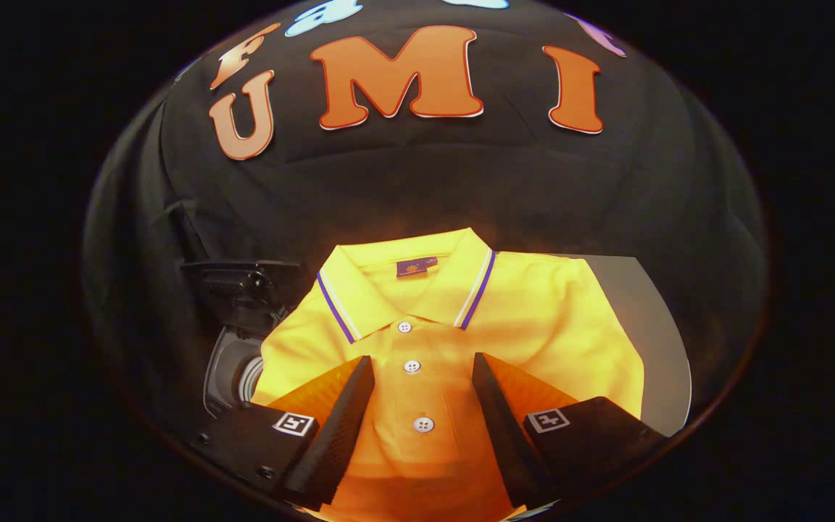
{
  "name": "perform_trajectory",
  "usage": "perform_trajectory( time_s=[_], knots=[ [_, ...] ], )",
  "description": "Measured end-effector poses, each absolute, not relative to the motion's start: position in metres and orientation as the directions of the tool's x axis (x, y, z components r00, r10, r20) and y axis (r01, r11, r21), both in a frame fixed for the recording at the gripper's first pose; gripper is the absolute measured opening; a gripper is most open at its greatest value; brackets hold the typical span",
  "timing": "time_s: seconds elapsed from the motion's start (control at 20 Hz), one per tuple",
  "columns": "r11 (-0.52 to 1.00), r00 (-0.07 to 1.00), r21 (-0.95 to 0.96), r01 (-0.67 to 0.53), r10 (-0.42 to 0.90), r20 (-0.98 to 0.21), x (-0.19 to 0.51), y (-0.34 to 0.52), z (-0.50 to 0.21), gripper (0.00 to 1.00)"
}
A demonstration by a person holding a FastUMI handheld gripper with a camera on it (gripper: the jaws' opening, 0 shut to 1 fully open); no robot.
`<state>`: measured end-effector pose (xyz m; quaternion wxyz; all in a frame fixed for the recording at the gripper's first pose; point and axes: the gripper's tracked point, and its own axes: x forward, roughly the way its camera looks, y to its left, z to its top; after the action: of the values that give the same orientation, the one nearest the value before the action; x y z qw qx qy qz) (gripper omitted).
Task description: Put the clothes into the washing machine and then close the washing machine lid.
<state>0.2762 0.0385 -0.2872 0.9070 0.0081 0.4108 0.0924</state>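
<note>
A folded yellow polo shirt [533, 319] lies flat on a grey surface [642, 319], collar turned away from me, its white buttons running between my fingers. My gripper [423, 362] stands open just above the shirt's button placket, one finger on each side of it, with nothing pressed between them. To the left of the shirt sits the washing machine [233, 366], its round opening partly hidden behind the shirt and my left finger. Its dark lid [240, 279] stands raised above the opening.
The black cloth wall [461, 188] rises close behind the shirt and the machine. A strip of the grey surface shows past the shirt's right side.
</note>
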Motion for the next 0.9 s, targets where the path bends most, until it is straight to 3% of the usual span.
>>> perform_trajectory(
  time_s=[0.1,0.15,0.2,0.35,0.4,0.5,0.55,0.7,0.9],
  knots=[
    [0.979,0.651,0.092,-0.185,0.192,-0.735,0.275,0.039,-0.288,0.86],
    [0.976,0.646,0.100,-0.191,0.202,-0.736,0.273,0.041,-0.288,0.79],
    [0.975,0.648,0.105,-0.195,0.209,-0.732,0.274,0.042,-0.287,0.63],
    [0.972,0.635,0.139,-0.188,0.228,-0.738,0.275,0.044,-0.287,0.44],
    [0.971,0.636,0.158,-0.179,0.237,-0.735,0.276,0.044,-0.288,0.42],
    [0.965,0.639,0.195,-0.178,0.264,-0.723,0.273,0.047,-0.284,0.28],
    [0.962,0.649,0.221,-0.159,0.271,-0.710,0.273,0.046,-0.283,0.28],
    [0.955,0.683,0.261,-0.142,0.286,-0.672,0.276,0.045,-0.277,0.11],
    [0.959,0.788,0.140,-0.245,0.281,-0.548,0.281,0.050,-0.254,0.11]
  ],
)
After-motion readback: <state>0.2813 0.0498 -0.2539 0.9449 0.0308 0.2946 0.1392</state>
